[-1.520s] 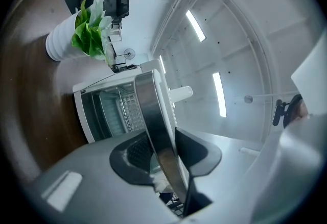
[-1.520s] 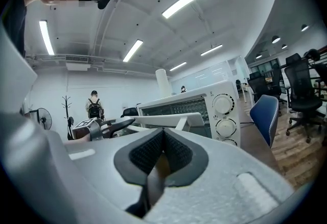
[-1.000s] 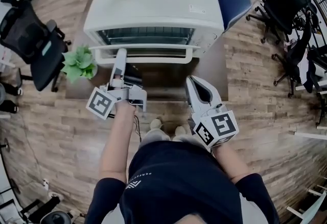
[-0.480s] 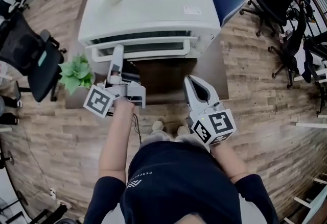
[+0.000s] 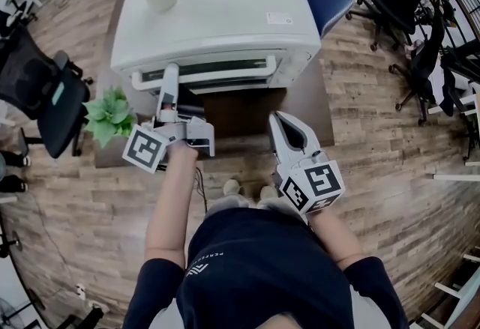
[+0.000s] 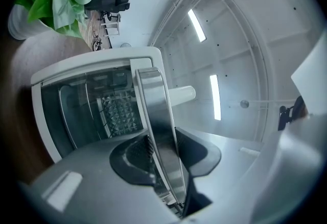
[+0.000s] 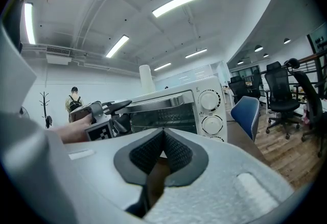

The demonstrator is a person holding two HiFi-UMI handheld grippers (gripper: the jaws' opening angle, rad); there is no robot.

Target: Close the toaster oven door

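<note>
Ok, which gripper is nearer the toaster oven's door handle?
Left. The left gripper grips the door handle near its left end; the right gripper sits well back from it, over the table's near edge, jaws together and empty.

No legible text or labels

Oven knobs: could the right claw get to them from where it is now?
Probably yes. The right claw has the knobs ahead across bare table, nothing between. The left claw grips the handle, off to the side.
</note>
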